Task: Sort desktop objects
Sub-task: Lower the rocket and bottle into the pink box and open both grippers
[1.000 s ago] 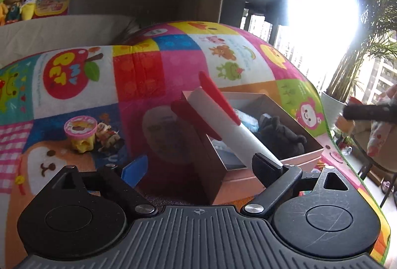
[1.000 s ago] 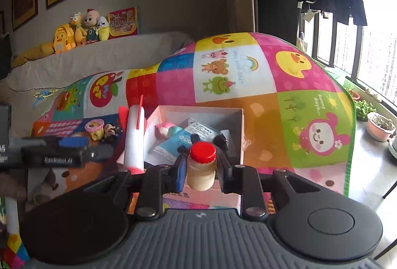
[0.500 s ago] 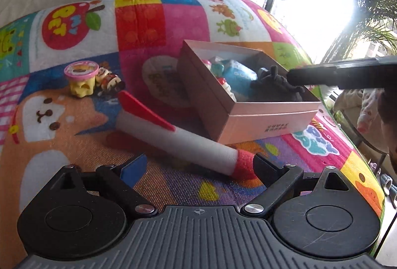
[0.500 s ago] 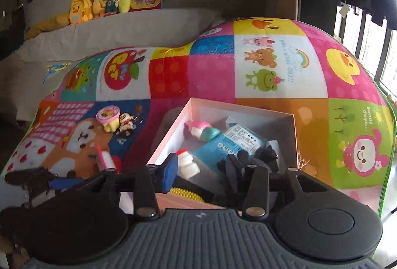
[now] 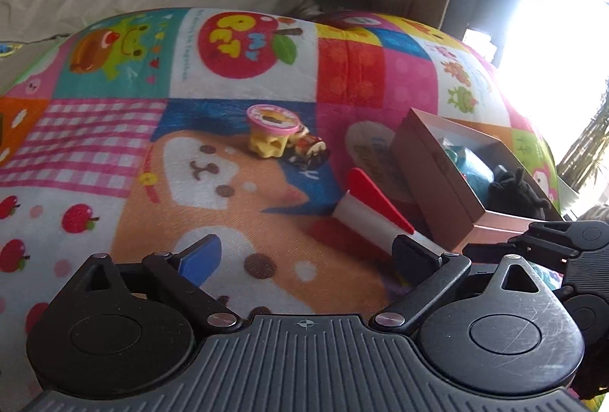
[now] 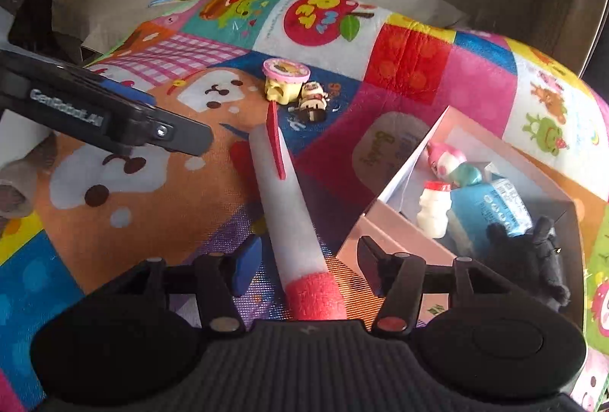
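Here the white foam rocket with red fins (image 6: 283,206) lies on the patchwork blanket (image 6: 152,214) just beside the pink cardboard box (image 6: 384,233), nose between the right hand-held gripper's (image 6: 308,269) parted jaws, which have just been opening. The left hand-held gripper (image 5: 304,252) gapes wide and empty near the rocket's tail.

The blanket (image 6: 411,62) is seen as soft, fuzzy printed cloth. The rocket (image 6: 289,218) is shown in matt white foam with red felt-like fins. The box (image 6: 388,233) is made of smooth matt pink card. The small bottle (image 6: 432,208) looks like glossy plastic.

Daylight; blown-out window glare right, fisheye-bent edges, soft focus.
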A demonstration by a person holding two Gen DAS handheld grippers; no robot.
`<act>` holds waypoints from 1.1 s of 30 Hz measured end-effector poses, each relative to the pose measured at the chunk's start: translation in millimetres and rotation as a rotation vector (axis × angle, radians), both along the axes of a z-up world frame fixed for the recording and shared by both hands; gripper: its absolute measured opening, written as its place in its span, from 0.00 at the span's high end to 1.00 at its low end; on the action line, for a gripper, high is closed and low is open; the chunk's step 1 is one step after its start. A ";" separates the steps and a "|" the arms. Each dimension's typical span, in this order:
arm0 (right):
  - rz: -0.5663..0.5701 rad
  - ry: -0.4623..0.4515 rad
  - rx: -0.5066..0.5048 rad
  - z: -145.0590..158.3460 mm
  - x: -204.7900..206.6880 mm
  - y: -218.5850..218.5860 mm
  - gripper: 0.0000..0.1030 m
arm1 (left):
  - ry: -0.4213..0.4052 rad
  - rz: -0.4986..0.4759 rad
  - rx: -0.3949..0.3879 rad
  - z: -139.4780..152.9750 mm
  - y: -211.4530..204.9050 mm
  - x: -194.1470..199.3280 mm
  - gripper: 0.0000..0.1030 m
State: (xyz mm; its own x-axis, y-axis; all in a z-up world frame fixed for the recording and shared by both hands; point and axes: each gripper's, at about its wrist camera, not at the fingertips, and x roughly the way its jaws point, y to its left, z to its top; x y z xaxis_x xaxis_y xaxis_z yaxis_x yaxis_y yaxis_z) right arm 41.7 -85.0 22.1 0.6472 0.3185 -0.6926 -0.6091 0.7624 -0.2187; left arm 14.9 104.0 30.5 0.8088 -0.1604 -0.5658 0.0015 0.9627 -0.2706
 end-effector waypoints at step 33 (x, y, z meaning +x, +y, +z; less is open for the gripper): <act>-0.555 0.231 0.532 50.5 102.6 -125.0 0.72 | 0.019 -0.171 -0.019 -8.4 -48.6 -10.3 0.02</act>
